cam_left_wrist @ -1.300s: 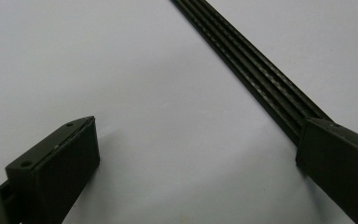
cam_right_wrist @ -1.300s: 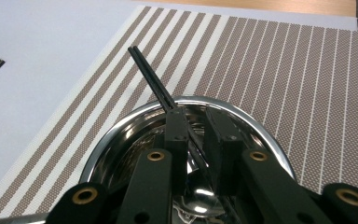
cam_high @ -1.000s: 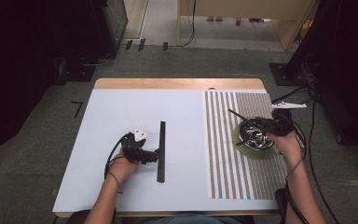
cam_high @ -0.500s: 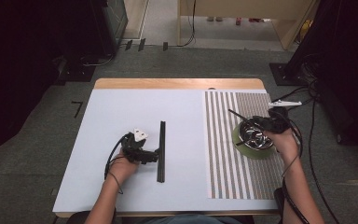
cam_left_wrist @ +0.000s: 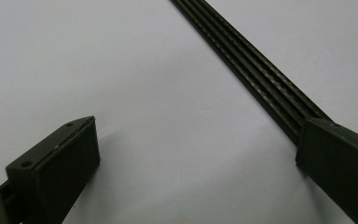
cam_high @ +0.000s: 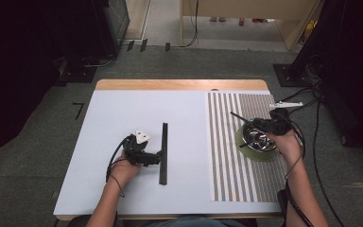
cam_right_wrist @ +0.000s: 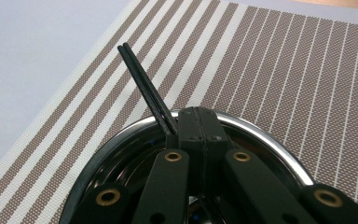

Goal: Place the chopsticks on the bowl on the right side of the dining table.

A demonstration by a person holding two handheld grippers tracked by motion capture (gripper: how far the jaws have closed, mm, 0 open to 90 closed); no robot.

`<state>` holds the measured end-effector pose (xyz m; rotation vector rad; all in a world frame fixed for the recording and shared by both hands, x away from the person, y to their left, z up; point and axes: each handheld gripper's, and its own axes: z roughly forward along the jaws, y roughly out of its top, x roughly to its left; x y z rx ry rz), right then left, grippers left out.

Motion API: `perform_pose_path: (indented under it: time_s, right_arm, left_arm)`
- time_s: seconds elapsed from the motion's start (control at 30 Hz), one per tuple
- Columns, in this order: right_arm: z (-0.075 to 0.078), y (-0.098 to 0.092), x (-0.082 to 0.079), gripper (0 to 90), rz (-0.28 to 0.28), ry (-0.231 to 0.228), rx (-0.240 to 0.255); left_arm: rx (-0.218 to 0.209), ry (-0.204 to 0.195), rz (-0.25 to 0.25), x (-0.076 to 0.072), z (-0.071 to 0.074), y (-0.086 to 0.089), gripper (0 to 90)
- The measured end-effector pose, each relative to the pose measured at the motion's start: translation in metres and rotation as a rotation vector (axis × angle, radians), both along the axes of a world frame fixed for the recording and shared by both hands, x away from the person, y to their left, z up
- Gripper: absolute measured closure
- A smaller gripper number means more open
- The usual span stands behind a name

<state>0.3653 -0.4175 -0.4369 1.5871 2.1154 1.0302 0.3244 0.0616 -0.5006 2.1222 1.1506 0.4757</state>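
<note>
Table: pale, matte top with a bare wooden strip along the far edge; the left half lies wide and uncluttered toward the left and far edges.
Left gripper: resting on the sheet left of centre, nearer the front edge, jaws spread apart; one pad sits against the black strip, the other on bare surface.
Black strip: long, flat, ribbed lengthwise, lying near the table's middle and running from front toward far edge.
Placemat: woven, brown and white stripes, covering the right part of the top up to the right and front edges.
Bowl: round, shiny metal, seated on a green ring on the placemat near the right edge.
Right gripper: over the bowl, jaws pressed together, pinching a pair of thin black chopsticks that slant out beyond the rim.
</note>
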Motion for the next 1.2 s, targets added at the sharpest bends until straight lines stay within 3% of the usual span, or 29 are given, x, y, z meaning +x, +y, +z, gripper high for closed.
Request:
perform_pose_path:
  time_s: [1.2]
  right_arm:
    - [-0.004,0.011,-0.011,90.0,0.067,0.040,-0.022]
  left_arm:
    - [0.001,0.005,-0.001,0.000,0.000,0.000,0.0]
